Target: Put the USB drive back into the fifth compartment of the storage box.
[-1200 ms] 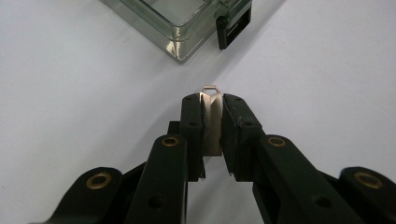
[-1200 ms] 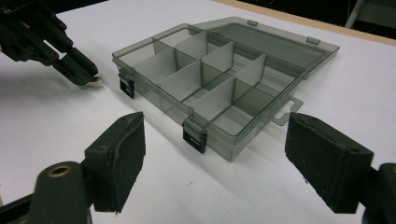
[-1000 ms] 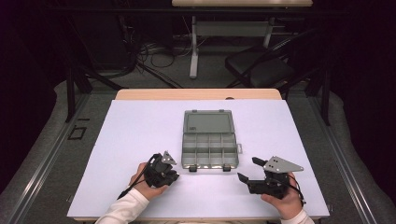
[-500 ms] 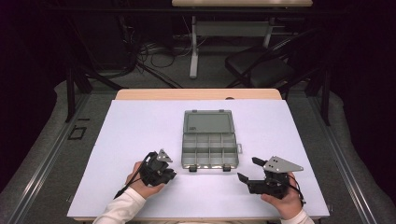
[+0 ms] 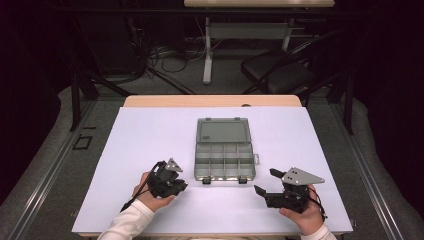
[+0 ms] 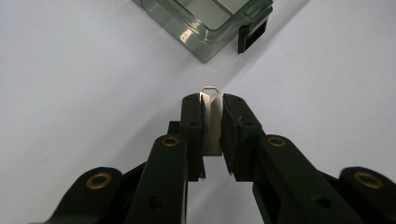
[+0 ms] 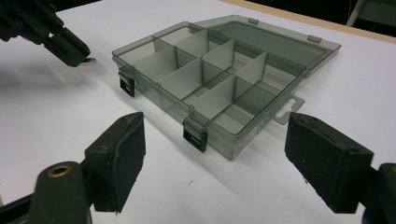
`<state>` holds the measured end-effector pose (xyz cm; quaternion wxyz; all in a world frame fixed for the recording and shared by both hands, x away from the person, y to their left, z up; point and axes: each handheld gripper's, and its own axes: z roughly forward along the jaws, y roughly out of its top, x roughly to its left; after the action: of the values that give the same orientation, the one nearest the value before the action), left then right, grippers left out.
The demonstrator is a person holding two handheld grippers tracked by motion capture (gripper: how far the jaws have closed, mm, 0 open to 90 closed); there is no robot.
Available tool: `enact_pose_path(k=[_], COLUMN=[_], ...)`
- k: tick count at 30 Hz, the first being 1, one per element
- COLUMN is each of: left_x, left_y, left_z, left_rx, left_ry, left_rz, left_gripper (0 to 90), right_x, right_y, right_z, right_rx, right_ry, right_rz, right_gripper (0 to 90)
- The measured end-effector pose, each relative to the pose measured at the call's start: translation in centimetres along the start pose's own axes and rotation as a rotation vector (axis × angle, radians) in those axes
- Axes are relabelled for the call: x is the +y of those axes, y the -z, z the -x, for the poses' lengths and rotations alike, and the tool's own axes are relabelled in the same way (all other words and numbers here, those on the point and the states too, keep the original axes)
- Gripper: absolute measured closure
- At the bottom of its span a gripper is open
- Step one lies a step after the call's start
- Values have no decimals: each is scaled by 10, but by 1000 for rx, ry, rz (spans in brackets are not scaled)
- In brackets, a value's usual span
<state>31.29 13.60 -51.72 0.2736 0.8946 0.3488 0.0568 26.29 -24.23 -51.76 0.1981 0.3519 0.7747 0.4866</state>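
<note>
A smoky-grey plastic organizer box [image 5: 223, 172] lies open mid-table, its lid flat behind it and its divided compartments [image 7: 205, 74] empty. My left gripper [image 5: 183, 186] hovers low just left of the box's front left corner [image 6: 205, 44], shut on a small flat metal piece [image 6: 211, 123] whose looped end pokes past the fingertips. From the right gripper view, that gripper [image 7: 70, 51] shows at top left with the metal tip [image 7: 88, 60] sticking out. My right gripper [image 5: 265, 181] sits right of the box's front, open, its pads [image 7: 123, 144] wide apart and bare.
A white sheet [image 5: 150, 135] covers the table, with a wooden strip [image 5: 210, 101] along the far edge. Two black latches [image 7: 195, 136] hang on the box's front wall. A chair [image 5: 280, 75] and cables stand on the floor beyond.
</note>
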Motion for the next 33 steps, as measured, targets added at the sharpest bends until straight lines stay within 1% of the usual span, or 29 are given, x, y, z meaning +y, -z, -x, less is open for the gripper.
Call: enact_pose_path(k=[2, 6, 9, 11, 12, 18, 21, 29, 33], left_x=[2, 5, 8, 10, 10, 13, 15, 22, 26], left_y=[2, 5, 9, 11, 12, 15, 16, 27, 30], left_z=[-1, -2, -2, -3, -3, -3, -3, -7, -7], left_rx=[4, 6, -9, -28, -31, -16, -11, -5, 2], left_ry=[-5, 9, 19, 33, 32, 21, 23, 23, 12], left_rz=[3, 12, 15, 18, 19, 15, 18, 27, 20], left_gripper=[789, 789, 788, 788, 789, 789, 789, 788, 788], right_x=[0, 0, 0, 0, 0, 0, 0, 0, 0], right_y=[0, 0, 0, 0, 0, 0, 0, 0, 0], right_z=[0, 0, 0, 0, 0, 0, 0, 0, 0], right_rx=[-2, -3, -5, -5, -5, -5, -7, -7, -7], right_ry=[-1, -1, -2, -2, -2, -2, -3, -1, 1], right_rz=[-3, -3, -3, 0, 1, -2, -4, -5, -6], right_gripper=[202, 202, 202, 202, 202, 202, 202, 202, 202])
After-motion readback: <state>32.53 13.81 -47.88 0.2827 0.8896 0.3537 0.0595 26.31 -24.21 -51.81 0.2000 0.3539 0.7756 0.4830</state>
